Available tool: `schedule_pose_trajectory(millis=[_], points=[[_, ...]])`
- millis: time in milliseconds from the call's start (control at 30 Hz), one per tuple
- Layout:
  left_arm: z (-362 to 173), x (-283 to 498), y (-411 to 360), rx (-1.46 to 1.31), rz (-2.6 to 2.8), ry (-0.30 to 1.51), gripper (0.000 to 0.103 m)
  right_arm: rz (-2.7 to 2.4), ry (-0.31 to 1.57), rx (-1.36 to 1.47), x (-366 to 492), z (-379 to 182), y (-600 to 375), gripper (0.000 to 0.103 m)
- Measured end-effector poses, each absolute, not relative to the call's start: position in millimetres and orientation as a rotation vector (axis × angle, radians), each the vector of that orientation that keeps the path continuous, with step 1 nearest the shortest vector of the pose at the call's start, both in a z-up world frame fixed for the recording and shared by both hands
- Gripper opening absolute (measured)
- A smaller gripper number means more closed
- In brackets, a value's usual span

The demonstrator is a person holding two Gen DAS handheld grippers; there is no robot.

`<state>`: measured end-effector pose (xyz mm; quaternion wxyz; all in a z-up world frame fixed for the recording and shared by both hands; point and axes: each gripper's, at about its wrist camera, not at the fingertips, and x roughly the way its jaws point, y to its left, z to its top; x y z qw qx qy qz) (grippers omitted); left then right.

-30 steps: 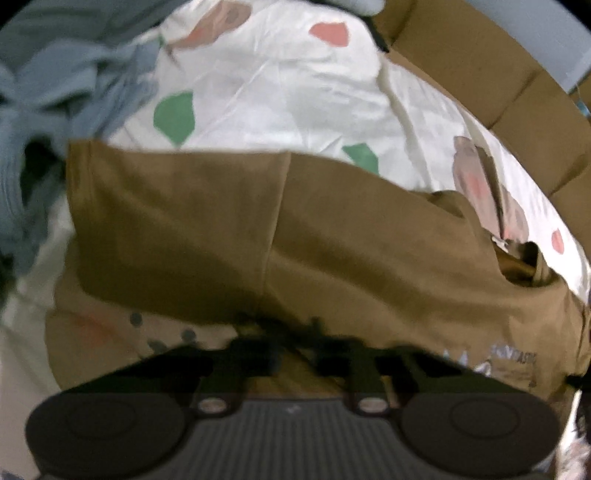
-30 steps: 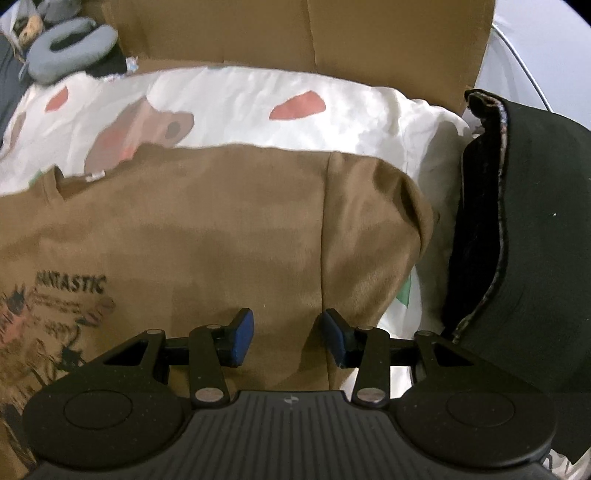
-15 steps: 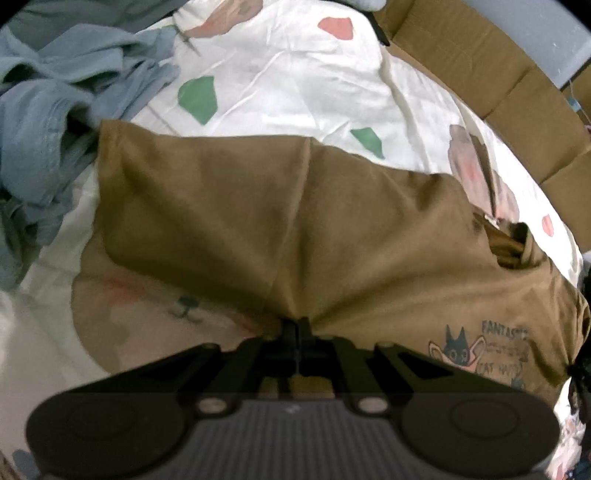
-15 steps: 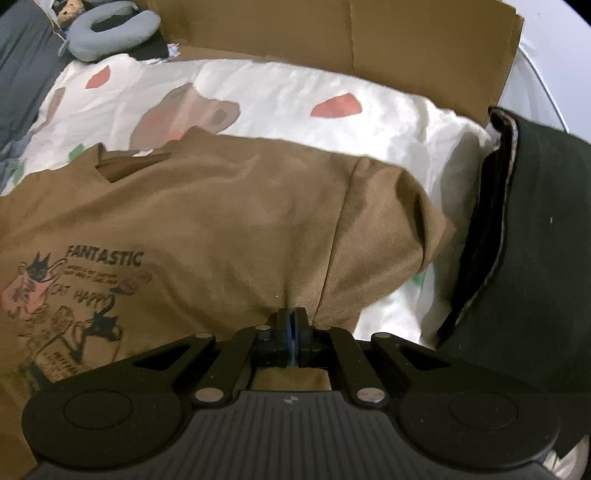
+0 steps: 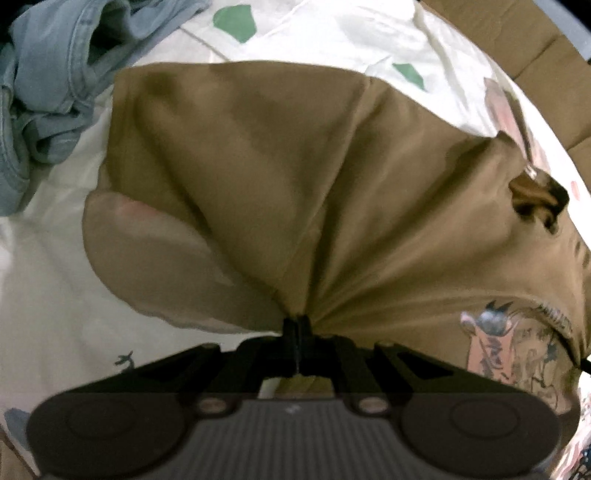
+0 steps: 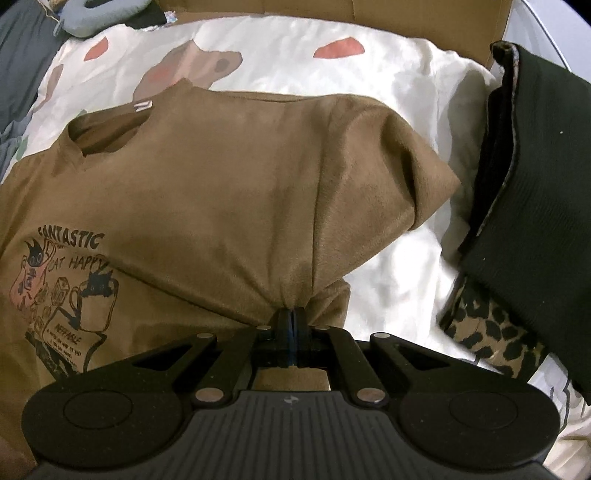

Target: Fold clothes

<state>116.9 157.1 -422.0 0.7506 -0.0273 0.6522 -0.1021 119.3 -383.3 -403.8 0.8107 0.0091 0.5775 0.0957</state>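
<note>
Now the right hand-held gripper, open a second ago, pinches the brown T-shirt on the bed; the left hand-held gripper grips its other side, so lifting can start.

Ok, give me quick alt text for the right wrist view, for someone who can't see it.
The right gripper is shut on a bunched pinch of a brown T-shirt printed with cats, lying on a white patterned sheet. To the right sits a folded black garment over leopard-print fabric; cardboard stands behind.
</note>
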Motion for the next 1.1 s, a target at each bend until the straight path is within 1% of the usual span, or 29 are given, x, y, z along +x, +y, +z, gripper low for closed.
schedule_pose_trajectory(millis=[67, 167, 333, 400, 533, 567, 667, 733, 800, 833, 867, 933, 1100], points=[[-415, 121, 156, -0.041, -0.236, 1.43, 0.009, 0.214, 1.252, 0.022, 120, -403, -384, 0.0], [-395, 130, 154, 0.002, -0.258, 1.41, 0.01, 0.215, 1.281, 0.025, 123, -398, -386, 0.001], [-356, 157, 139, 0.113, -0.351, 1.337, 0.012, 0.242, 1.236, 0.049, 125, -372, -395, 0.002], [-343, 169, 130, 0.171, -0.39, 1.298, 0.012, 0.253, 1.205, 0.037, 129, -362, -397, 0.006], [-326, 189, 111, 0.282, -0.46, 1.219, 0.012, 0.261, 1.151, 0.019, 141, -349, -402, 0.026], [-322, 194, 106, 0.311, -0.477, 1.201, 0.012, 0.262, 1.141, 0.014, 145, -346, -403, 0.028], [-312, 210, 98, 0.377, -0.519, 1.158, 0.012, 0.256, 1.137, 0.001, 156, -341, -406, 0.029], [-307, 220, 92, 0.399, -0.551, 1.138, 0.013, 0.254, 1.127, -0.007, 159, -337, -408, 0.034], [-305, 223, 87, 0.417, -0.594, 1.109, 0.018, 0.254, 1.115, -0.026, 163, -334, -409, 0.035], [-307, 226, 84, 0.439, -0.617, 1.088, 0.029, 0.255, 1.111, -0.034, 164, -333, -409, 0.036], [-309, 229, 80, 0.458, -0.637, 1.072, 0.036, 0.254, 1.108, -0.039, 167, -332, -410, 0.037], [-314, 233, 73, 0.49, -0.671, 1.059, 0.036, 0.254, 1.099, -0.041, 171, -330, -411, 0.041], [-335, 246, 63, 0.533, -0.746, 1.073, 0.037, 0.268, 1.084, -0.097, 180, -328, -411, 0.042]])
